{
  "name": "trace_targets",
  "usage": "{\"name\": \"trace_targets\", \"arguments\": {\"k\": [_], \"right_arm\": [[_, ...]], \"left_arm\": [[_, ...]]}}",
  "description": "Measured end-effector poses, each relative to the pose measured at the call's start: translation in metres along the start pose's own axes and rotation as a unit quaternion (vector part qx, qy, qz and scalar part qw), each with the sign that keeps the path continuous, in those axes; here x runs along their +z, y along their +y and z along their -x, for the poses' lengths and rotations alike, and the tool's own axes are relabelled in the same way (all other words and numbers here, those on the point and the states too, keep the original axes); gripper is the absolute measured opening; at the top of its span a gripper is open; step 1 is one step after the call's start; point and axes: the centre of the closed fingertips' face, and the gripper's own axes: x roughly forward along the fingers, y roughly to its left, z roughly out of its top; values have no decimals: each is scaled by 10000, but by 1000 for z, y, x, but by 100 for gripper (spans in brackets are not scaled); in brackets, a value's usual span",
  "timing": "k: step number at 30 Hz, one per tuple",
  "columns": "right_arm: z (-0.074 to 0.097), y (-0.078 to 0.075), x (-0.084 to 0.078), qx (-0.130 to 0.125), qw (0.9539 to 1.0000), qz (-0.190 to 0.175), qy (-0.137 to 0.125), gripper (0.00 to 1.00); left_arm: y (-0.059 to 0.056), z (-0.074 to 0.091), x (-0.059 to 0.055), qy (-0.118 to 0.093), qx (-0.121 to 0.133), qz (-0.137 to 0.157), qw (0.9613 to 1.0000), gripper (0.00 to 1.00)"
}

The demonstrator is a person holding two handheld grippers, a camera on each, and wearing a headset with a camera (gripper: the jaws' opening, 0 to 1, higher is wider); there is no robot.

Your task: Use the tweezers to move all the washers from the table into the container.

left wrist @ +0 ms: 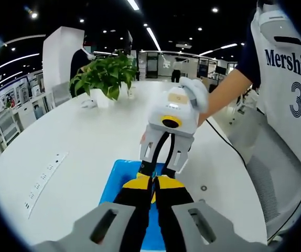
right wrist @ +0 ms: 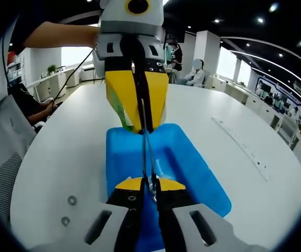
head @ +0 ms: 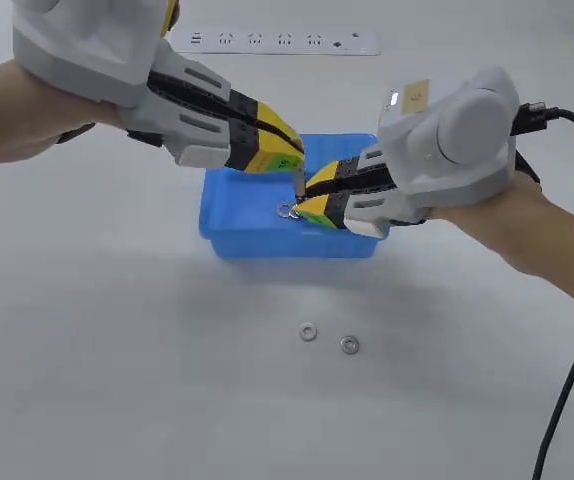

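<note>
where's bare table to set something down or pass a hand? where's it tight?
Free: the table front-left, bordered by the blue container and the two washers; also the strip between container and power strip. Front-right is bare up to the cable. Crowded: over the container, where left gripper and right gripper meet, shut on the tweezers.

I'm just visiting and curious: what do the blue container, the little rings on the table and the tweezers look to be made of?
The container looks like plastic: an even bright blue with a smooth, softly shiny surface. The washers are probably metal: silvery grey and glinting. The tweezers seem to be metal too, with thin, pale grey prongs, though they are too fine to be sure.
</note>
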Motion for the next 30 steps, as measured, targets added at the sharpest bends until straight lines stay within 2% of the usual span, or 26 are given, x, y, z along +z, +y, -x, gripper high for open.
{"name": "trace_targets", "arguments": {"k": [7,17,24,30], "right_arm": [[0,1,1,43,9997,-221,-67,11],[-3,1,5,105,9993,-335,-157,14],[2,1,18,80,9990,-251,-372,11],[14,2,28,-11,9986,-210,-485,11]], "left_arm": [[-1,-3,-3,62,15,-24,10000,6],[-4,-3,-1,45,-15,-38,10000,6],[-5,4,11,-115,53,-68,9999,6],[-12,13,23,-242,104,-67,9996,6]]}}
